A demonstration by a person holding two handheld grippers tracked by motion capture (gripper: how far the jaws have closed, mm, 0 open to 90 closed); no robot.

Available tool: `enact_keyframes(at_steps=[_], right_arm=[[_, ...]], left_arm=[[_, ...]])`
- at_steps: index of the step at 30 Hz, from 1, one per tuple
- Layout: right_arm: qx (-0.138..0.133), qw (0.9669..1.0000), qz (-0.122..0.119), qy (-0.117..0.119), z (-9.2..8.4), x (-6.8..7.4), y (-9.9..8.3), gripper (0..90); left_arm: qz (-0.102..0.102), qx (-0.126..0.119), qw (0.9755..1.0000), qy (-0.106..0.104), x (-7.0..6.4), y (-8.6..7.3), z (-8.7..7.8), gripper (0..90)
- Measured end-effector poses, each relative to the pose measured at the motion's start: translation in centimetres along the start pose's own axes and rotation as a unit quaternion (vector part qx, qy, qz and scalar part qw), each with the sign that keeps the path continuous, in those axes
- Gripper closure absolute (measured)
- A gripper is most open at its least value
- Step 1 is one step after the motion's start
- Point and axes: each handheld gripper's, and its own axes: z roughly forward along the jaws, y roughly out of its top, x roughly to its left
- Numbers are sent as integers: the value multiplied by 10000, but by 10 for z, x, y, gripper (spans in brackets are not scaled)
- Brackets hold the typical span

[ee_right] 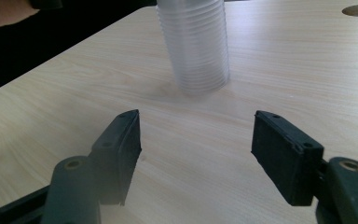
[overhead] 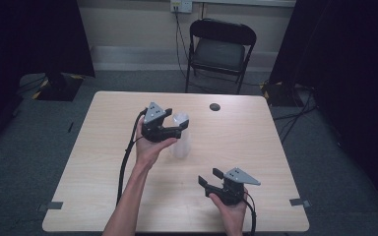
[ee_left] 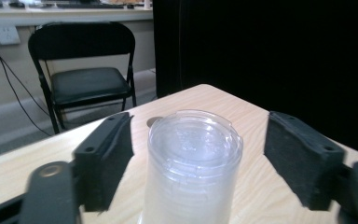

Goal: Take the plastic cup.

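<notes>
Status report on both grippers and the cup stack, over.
Left gripper open around cup stack, pads clear. Right gripper open, empty, short of stack. Nothing in the way.

A tall stack of clear plastic cups (overhead: pixel 180 140) stands upright near the middle of the pale wooden table. The cups are translucent and nested tightly, their rims showing as fine horizontal ridges down the side (ee_right: pixel 196 44). Seen from close by, a clear, ridged round top closes the stack (ee_left: pixel 193 140). Its base rests flat on the wood, and the stack leans very slightly.
</notes>
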Motion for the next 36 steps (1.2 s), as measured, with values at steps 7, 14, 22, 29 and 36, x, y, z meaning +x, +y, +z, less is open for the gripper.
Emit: enact_keyframes(at_steps=[7, 14, 22, 29, 36], right_arm=[[-1, 10000, 18, 9, 0, -1, -1, 325], [24, 10000, -10, -14, 1, 0, -1, 324], [22, 10000, -4, -19, 1, -1, -1, 323], [12, 10000, 23, -41, 0, -2, -1, 323], [31, 9999, 50, -84, 0, -4, -2, 323]], left_arm=[[-125, 129, 9998, -42, 3, -10, 14, 288], [-69, 261, 9996, -11, 1, -14, 22, 273], [-4, 374, 9993, 9, 0, -20, 29, 257], [-69, 486, 9988, -2, 3, -27, 33, 263], [-119, 605, 9981, -96, 9, -35, 37, 316]])
